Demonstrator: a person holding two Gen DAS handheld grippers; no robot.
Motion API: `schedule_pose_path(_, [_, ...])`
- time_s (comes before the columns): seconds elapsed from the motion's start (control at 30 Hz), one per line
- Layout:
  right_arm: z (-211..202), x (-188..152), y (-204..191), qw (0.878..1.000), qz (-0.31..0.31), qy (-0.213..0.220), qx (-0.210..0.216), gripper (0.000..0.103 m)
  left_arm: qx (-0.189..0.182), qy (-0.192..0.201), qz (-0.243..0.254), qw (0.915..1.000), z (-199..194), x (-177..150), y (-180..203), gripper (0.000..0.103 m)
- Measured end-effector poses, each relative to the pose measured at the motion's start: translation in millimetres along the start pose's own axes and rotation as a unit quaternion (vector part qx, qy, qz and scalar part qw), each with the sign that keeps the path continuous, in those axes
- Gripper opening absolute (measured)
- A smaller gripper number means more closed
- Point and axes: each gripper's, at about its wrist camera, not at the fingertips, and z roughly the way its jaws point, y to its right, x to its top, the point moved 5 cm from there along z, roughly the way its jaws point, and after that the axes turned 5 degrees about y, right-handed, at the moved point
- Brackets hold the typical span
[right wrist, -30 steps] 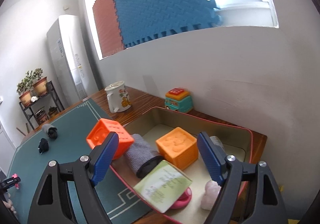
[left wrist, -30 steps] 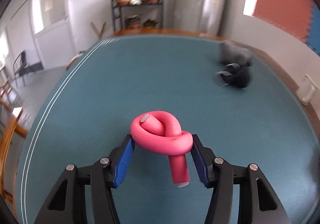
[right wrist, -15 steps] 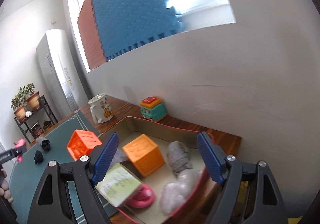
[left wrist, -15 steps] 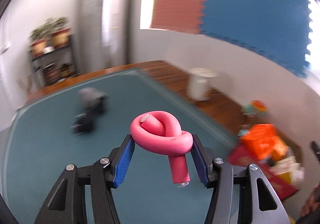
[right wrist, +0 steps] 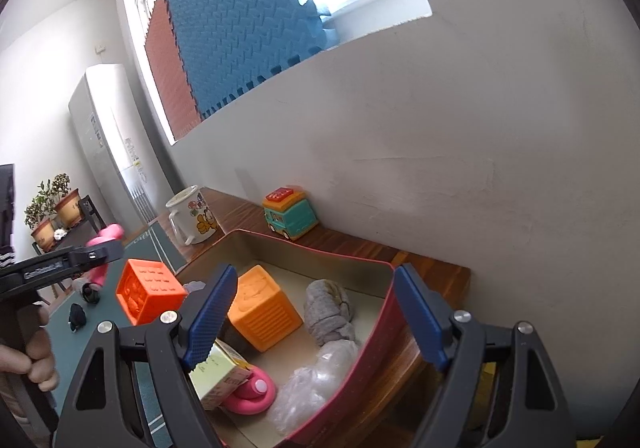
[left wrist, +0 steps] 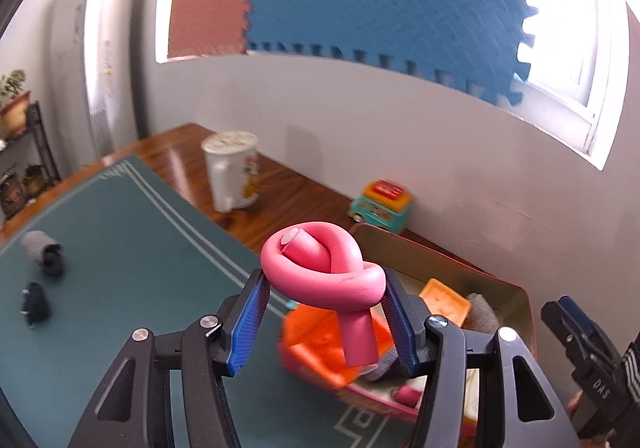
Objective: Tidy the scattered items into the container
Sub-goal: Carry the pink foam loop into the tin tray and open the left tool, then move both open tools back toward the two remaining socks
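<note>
While our left gripper (left wrist: pixel 324 312) clamps the knotted pink foam tube (left wrist: pixel 324 272) just short of the red tray (right wrist: pixel 372 332), we carry it above the orange cubes (right wrist: pixel 264 312), right gripper (right wrist: pixel 316 320) gaping empty.

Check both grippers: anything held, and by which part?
The left gripper holds the pink knotted foam tube, its fingers clamping the two sides of the knot's loop, loose end hanging down. The right gripper is open, holding nothing, above the container.
</note>
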Motion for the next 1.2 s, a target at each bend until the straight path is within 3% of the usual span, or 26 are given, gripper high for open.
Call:
schedule_pose_path(0.43, [10.5,-5.8,1.5,1.000,0.009,-0.015,0.007,0.083,-0.030,-0.030,0.013,0.9990,30.7,-1.6,25.5,0.061])
schedule_pose_path(0.57, [11.3,-6.7,-7.2,1.000,0.005,-0.016,0.013,0.083,-0.024,-0.023,0.011,0.9994,26.2,-0.9,21.1,0.075])
schedule_pose_path(0.73, [9.0,-6.1,-19.6,1.000,-0.001,-0.015,0.020,0.083,-0.024,-0.016,0.000,0.9996,13.4,0.3,9.1,0.075])
schedule_pose_path(0.9, [4.8,-5.1,-33.9,0.999,-0.009,-0.012,0.028,0.083,-0.007,-0.007,0.000,0.9999,1.0,-1.6,-7.5,0.075])
schedule_pose_path(1.2, [6.9,-10.1,-89.8,0.996,-0.040,-0.018,0.072,0.083,0.086,0.009,-0.023,0.9960,-28.9,-12.4,-76.9,0.075])
